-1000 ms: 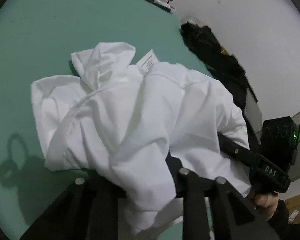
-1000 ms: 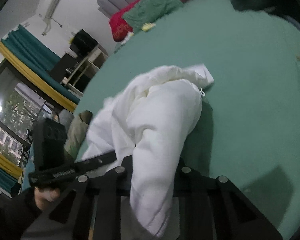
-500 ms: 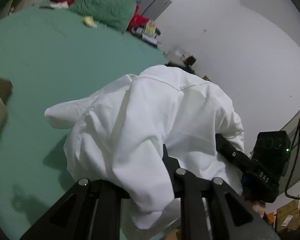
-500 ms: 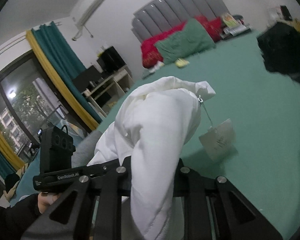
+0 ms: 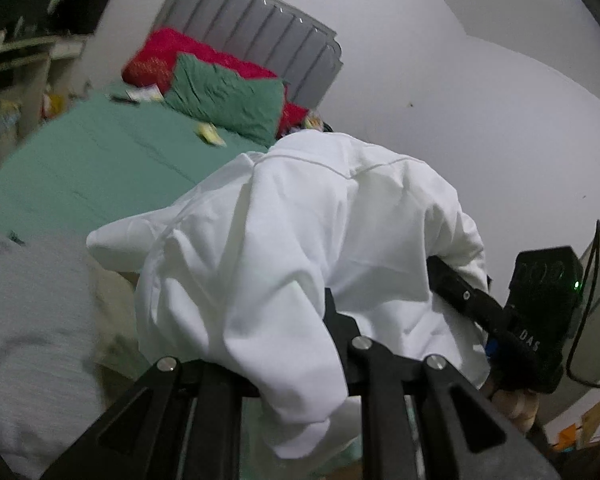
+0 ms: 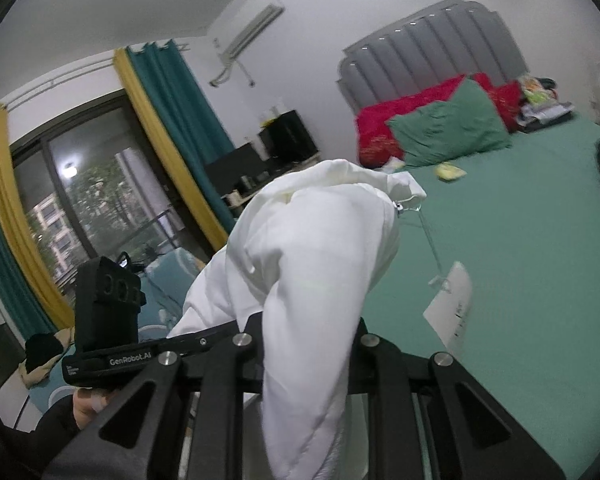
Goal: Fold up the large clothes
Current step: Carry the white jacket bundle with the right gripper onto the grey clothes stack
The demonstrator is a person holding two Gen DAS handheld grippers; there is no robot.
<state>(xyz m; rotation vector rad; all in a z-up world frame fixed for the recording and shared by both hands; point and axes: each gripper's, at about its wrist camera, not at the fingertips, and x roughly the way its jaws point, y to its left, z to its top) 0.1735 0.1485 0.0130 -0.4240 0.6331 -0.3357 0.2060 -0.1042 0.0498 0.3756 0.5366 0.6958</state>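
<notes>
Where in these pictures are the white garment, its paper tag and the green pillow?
white garment (image 5: 300,240), left wrist view, on its bunched middle.
paper tag (image 6: 454,306), right wrist view, on the hanging card's face.
green pillow (image 6: 448,132), right wrist view, on its front.

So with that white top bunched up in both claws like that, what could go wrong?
The white garment hangs crumpled over both claws, the left claw and right claw, so it may land on the green bed wrinkled rather than flat. Its dangling paper tag could get folded inside or snag.
</notes>
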